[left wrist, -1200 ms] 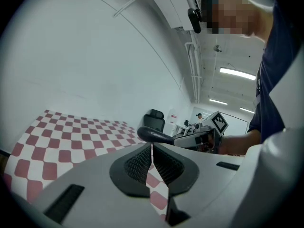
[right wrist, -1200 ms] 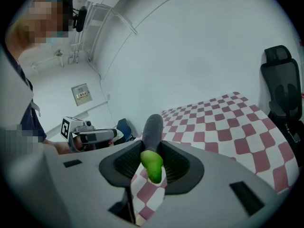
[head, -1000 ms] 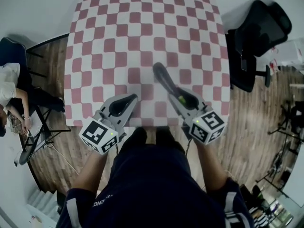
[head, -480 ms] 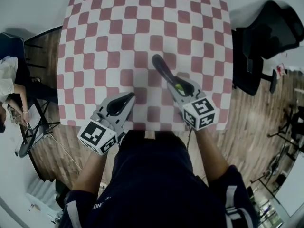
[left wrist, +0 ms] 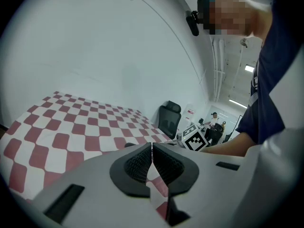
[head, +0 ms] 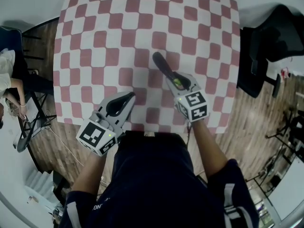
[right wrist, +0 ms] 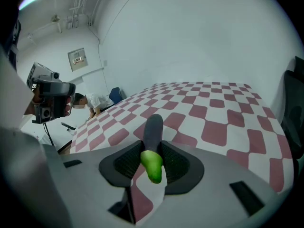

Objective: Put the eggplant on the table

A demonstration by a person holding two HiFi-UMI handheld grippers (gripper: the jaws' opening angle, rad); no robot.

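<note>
A dark purple eggplant [head: 164,68] with a green stem end [head: 178,83] sticks out forward from my right gripper [head: 179,83], which is shut on it near the stem. In the right gripper view the eggplant [right wrist: 153,126] lies between the pads, the green stem [right wrist: 152,166] pointing back at the camera, low over the red-and-white checkered table [right wrist: 213,122]. I cannot tell whether its far end touches the cloth. My left gripper [head: 130,97] hovers over the table's near edge [head: 95,122], to the left of the eggplant. Its pads [left wrist: 142,161] meet with nothing between them.
A black office chair [head: 266,46] stands off the table's right side, also seen as a chair [left wrist: 169,118] in the left gripper view. A seated person [head: 7,82] is on the left, over a wooden floor. A camera rig [right wrist: 47,96] stands left of the table.
My right gripper has sunk toward the table with the eggplant still in it. The left gripper has come down a little near the table's front edge.
</note>
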